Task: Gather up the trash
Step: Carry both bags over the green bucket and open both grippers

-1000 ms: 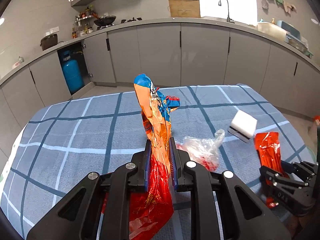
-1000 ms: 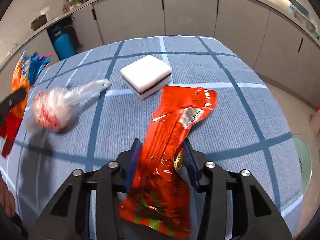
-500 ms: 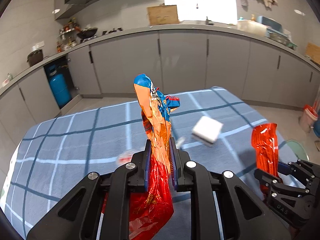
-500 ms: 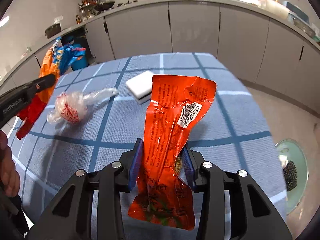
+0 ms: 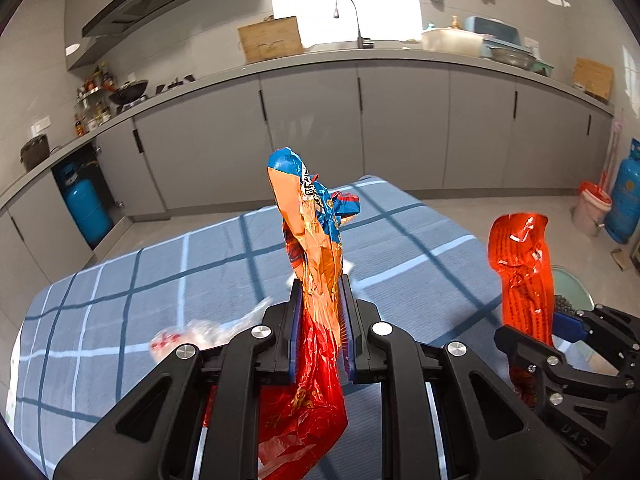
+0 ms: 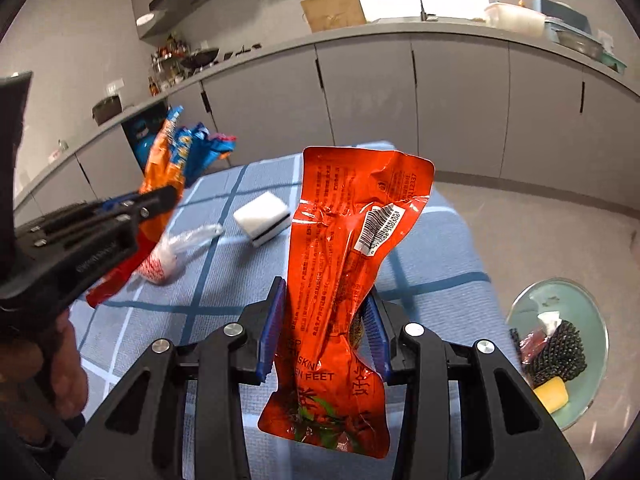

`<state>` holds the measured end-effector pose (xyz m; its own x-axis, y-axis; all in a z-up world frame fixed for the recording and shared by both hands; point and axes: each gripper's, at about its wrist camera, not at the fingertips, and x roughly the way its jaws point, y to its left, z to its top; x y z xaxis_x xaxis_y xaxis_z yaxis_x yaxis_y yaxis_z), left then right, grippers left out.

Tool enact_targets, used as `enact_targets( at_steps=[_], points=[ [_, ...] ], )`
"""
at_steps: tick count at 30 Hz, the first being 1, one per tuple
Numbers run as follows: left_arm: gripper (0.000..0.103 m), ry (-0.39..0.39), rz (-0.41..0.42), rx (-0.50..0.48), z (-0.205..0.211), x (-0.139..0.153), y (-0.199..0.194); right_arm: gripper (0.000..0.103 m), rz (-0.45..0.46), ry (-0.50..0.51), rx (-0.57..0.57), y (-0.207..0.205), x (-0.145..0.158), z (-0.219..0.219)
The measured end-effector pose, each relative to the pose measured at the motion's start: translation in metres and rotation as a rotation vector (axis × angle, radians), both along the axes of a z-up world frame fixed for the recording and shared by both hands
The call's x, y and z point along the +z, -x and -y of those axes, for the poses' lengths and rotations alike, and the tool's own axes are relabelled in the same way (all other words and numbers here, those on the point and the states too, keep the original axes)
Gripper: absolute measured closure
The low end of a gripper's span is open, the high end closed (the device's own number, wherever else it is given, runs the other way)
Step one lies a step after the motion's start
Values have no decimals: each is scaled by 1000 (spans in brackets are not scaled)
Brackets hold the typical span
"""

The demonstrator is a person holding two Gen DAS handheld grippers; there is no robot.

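My left gripper (image 5: pixel 320 292) is shut on a crumpled orange-and-blue snack bag (image 5: pixel 316 236), which stands up above the jaws and hangs red below them. My right gripper (image 6: pixel 326 298) is shut on a flat red food packet (image 6: pixel 352 240) with a barcode label. Both are held above the table with the blue checked cloth (image 6: pixel 224 280). Each gripper shows in the other's view: the right gripper (image 5: pixel 560 332) with the red packet (image 5: pixel 524 276) at the right, the left gripper (image 6: pixel 156 200) with the snack bag (image 6: pixel 168 152) at the left. A clear plastic bag with red print (image 6: pixel 168 260) lies on the cloth.
A white sponge block (image 6: pixel 262 218) rests on the cloth beyond the plastic bag. On the floor to the right of the table stands a pale green bin (image 6: pixel 560 300) holding rubbish. Grey kitchen cabinets (image 5: pixel 400 132) run along the back, with a blue gas cylinder (image 5: pixel 86 208).
Both grippers have risen off the cloth with their wrappers and swung right. The table has dropped lower in both views and the green bin has come into sight on the right.
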<state>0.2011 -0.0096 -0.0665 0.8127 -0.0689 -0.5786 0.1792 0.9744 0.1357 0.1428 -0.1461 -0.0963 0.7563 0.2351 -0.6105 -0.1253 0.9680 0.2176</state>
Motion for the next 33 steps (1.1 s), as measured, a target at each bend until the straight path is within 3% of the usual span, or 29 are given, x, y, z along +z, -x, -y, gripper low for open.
enact_targets(
  at_steps=[10,19,27,33],
  points=[
    [85,-4,16,-139,74,8,2,64,31,2,-148,13,13,77],
    [85,11,19,-287,144,4,12,64,-1,67,-307,30,2,159],
    [85,44,-14,-416,204,-10,22,64,-72,110,-402,43,-25,217],
    [85,43,-53,-481,240,-30,26,63,-136,119,-403,36,-54,237]
  ],
)
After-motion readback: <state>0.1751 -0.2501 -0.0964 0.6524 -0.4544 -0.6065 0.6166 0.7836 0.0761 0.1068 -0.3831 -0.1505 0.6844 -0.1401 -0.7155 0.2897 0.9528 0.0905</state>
